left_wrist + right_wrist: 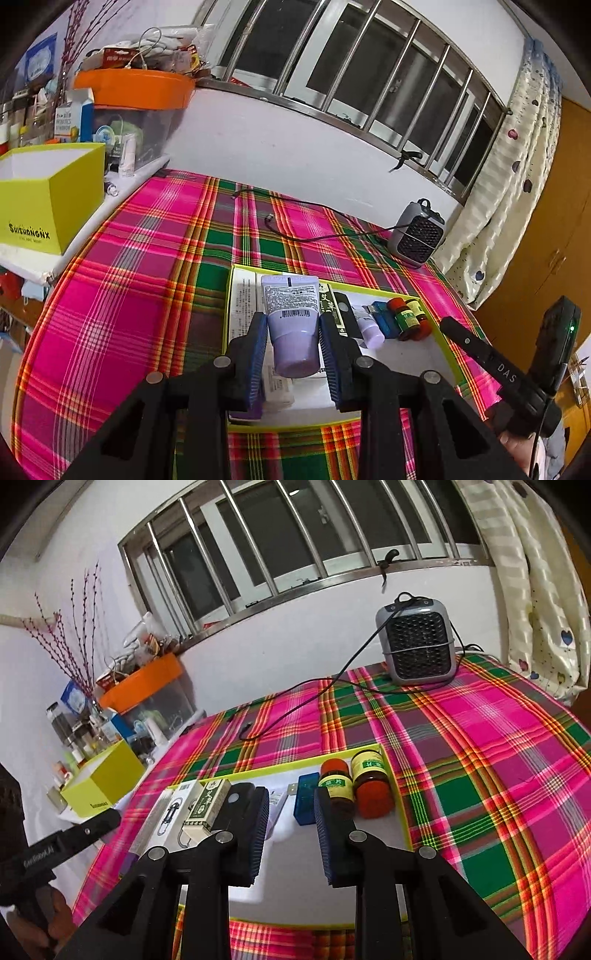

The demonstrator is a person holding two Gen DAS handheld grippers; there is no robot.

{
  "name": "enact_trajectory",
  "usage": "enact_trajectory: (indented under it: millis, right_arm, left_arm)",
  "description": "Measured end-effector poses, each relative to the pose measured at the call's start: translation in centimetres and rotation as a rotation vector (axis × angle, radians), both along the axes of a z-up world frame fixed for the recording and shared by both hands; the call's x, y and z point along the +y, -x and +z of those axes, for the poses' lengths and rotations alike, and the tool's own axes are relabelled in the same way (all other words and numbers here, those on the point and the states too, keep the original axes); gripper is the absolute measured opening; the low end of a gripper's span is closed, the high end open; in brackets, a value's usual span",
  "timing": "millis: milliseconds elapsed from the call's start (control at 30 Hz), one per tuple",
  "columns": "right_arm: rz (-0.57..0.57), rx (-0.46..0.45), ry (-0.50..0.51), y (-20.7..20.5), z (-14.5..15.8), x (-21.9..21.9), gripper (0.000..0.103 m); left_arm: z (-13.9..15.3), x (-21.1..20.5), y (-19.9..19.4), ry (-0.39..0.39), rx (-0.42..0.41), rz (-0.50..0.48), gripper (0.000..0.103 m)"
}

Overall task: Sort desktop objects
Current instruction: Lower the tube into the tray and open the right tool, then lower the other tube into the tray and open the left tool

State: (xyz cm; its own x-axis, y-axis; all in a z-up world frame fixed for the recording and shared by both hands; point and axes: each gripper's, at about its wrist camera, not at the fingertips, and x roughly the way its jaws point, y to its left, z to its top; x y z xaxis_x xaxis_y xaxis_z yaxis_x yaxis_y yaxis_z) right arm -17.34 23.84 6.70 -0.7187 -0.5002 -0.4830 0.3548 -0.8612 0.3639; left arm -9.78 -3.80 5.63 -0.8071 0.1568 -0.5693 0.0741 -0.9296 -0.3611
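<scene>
My left gripper (292,318) is shut on a lavender tube (291,332), cap end toward the camera, held just above a white tray with a yellow-green rim (406,354). In the tray lie white boxes (243,299), a green box (207,805), a blue stick-like item (306,805) and two brown bottles with orange-red caps (371,779). My right gripper (291,792) hovers over the tray's bare middle (295,878), open by a narrow gap with nothing between its pads. One of its fingers (480,350) shows at the right of the left wrist view.
The tray sits on a pink and green plaid cloth (498,738). A small grey heater (419,642) stands at the back right, its black cable (295,229) trailing across the cloth. At the left, an open yellow-green box (44,199) and an orange-lidded bin (136,88).
</scene>
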Motion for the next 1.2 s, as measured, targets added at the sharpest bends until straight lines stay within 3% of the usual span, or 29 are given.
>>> enact_trajectory:
  millis: [433, 1200]
  right_arm:
    - [0.013, -0.009, 0.022, -0.1, -0.3, 0.4, 0.026]
    - [0.017, -0.018, 0.044, 0.1, -0.1, 0.6, 0.027]
  left_arm:
    - [-0.8, 6.7, 0.6, 0.048, -0.064, -0.108, 0.030]
    - [-3.1, 9.0, 2.6, 0.158, -0.207, 0.014, 0.030]
